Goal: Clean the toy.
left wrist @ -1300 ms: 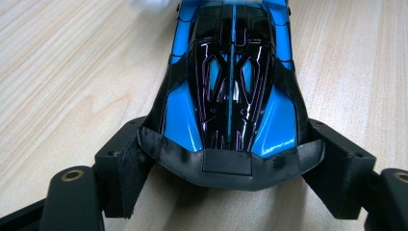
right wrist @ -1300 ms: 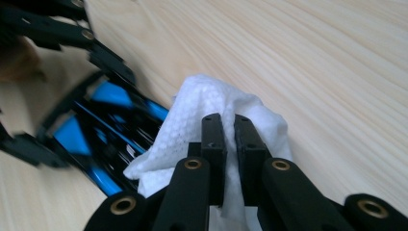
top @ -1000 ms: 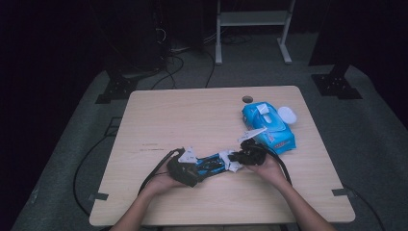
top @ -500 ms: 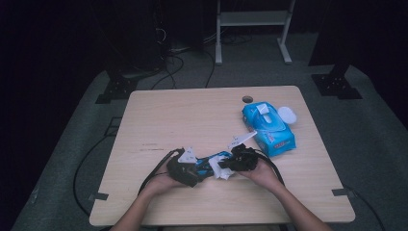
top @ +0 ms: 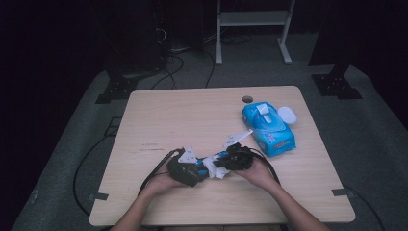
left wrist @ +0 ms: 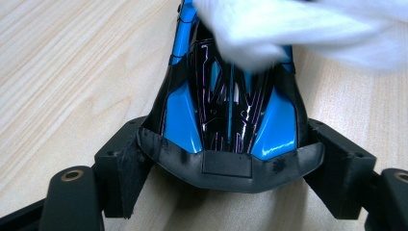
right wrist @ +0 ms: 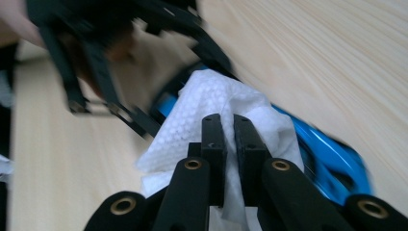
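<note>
A blue and black toy car (left wrist: 231, 110) lies on the wooden table (top: 192, 115), clamped at its rear end between the jaws of my left gripper (left wrist: 230, 163). My right gripper (right wrist: 228, 137) is shut on a white wipe (right wrist: 207, 106) and holds it against the car's (right wrist: 327, 154) body. From above, my left gripper (top: 196, 169) and right gripper (top: 226, 161) meet near the front of the table, the white wipe (top: 214, 167) bunched between them. The wipe (left wrist: 288, 29) covers the car's far end in the left gripper view.
A blue pack of wipes (top: 267, 127) lies at the right of the table with its round white lid (top: 287, 114) open beside it. A small dark hole (top: 247, 99) sits near the far edge. Cables trail from both grippers.
My right gripper has moved left with the wipe, from beside the pack toward the car held by the left gripper. The left gripper has stayed put.
</note>
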Demonstrator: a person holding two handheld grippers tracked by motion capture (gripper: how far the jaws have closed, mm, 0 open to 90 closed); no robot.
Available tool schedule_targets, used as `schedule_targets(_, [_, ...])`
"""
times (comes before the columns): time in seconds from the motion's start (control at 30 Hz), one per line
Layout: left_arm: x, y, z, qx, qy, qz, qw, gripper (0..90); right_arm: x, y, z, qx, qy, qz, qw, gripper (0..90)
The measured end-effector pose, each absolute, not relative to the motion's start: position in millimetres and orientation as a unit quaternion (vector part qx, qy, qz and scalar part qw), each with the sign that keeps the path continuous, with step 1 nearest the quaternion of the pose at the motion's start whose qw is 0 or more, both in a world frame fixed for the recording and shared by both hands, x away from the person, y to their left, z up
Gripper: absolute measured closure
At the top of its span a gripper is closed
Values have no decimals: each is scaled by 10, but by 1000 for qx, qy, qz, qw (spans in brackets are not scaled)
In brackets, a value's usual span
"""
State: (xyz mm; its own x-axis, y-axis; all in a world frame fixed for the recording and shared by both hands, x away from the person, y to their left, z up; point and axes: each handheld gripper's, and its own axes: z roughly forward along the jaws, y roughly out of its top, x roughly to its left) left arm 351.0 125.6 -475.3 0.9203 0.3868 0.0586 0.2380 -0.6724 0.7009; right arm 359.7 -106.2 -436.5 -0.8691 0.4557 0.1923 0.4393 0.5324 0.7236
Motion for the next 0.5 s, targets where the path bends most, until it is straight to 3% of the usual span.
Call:
schedule_targets(0.23, [3511, 1247, -4756, 908, 173, 99, 368, 234, 3606, -617, -4339, 220, 890, 399, -14, 845])
schedule_targets(0.33, [3509, 1257, -4754, 908, 173, 98, 368, 233, 3629, -450, -4431, 211, 893, 394, -54, 845])
schedule_targets(0.5, [3504, 1272, -4749, 909, 172, 99, 366, 234, 3665, -449, -4453, 218, 889, 398, -60, 845])
